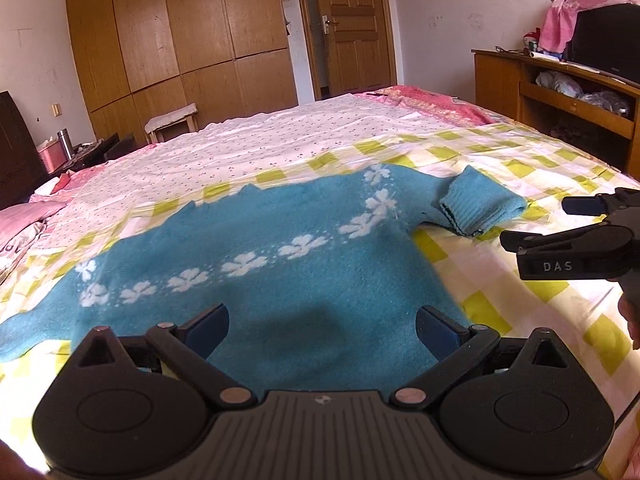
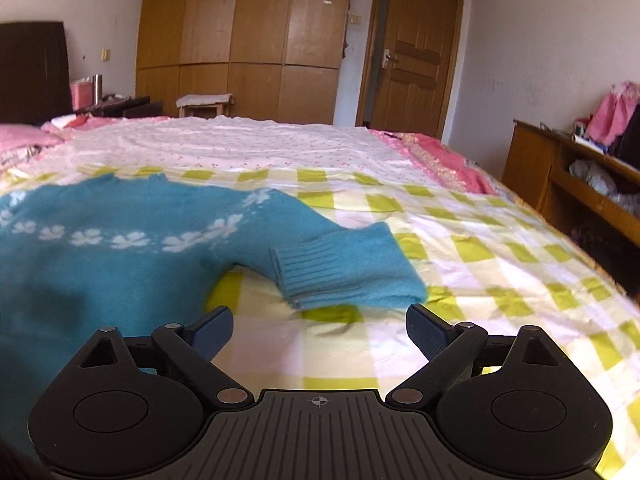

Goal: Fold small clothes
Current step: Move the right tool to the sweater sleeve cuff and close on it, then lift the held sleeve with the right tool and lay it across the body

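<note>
The sweater (image 1: 260,280), blue knit with a curved row of white flowers (image 1: 244,264) across the chest, lies spread flat on the bed (image 1: 280,136), resting on a sheet (image 1: 500,280) checked in yellow-green and white. Its body is smoothed out; the sleeve (image 1: 476,204) on the right-hand side is bent back on itself, so the ribbed cuff (image 2: 320,276) points toward the cameras and lies just beside the sweater's body. The other sleeve runs off toward the left edge of the left wrist view.

The left tongs (image 1: 322,328) hang over the lower part of the sweater, fingers spread wide and holding nothing; whether they touch the knit cannot be told. The right tongs (image 2: 319,332) are likewise spread and empty, above the checked sheet just short of the cuff, with the folded sleeve lying between and beyond their blue pads (image 2: 214,330). In the left wrist view the right tongs show from the side at the right edge, fingers apart, near the sleeve.

Beyond the checked sheet lie a white flowered sheet (image 1: 248,148) and a pink cover (image 1: 436,104). Behind the bed stand a wooden wardrobe (image 1: 176,32), a door (image 1: 352,28) and a small stool (image 1: 172,120). To the right stands a wooden shelf unit (image 1: 560,92) with a pink cloth (image 1: 568,16) on top.
</note>
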A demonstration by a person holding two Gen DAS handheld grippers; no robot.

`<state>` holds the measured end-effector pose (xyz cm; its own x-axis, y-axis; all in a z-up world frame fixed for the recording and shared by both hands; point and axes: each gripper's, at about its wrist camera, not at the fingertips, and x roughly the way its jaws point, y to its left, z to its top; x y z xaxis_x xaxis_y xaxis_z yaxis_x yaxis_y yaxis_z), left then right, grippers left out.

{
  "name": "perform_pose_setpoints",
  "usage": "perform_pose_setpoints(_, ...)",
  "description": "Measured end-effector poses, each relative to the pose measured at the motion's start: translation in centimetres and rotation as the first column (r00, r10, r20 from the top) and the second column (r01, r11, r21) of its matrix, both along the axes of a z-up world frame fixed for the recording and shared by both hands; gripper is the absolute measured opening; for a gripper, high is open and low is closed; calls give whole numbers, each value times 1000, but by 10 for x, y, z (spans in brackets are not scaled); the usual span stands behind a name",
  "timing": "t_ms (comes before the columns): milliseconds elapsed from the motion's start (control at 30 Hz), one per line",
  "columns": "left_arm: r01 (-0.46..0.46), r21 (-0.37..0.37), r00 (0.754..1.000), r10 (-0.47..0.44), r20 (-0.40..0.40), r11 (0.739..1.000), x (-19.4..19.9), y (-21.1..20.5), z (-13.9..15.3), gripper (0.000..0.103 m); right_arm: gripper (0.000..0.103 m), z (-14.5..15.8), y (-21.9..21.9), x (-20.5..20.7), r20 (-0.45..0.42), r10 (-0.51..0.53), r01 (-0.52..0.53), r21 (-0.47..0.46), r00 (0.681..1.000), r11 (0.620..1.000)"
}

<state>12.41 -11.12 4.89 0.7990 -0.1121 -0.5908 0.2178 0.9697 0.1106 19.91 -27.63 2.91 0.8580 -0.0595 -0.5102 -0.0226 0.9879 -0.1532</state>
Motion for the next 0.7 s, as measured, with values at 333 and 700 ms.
perform_pose_setpoints(333, 47, -63, 998, -50, -33, 997, 42, -20, -15, 103, 68, -37, -3, 51, -58, 202, -210, -323, 978, 923)
perform_pose_setpoints(700, 64, -89, 996, -69, -52, 994, 43, -6, -20, 103, 13, -30, -14, 91, -172, 195, -218, -123, 966, 968)
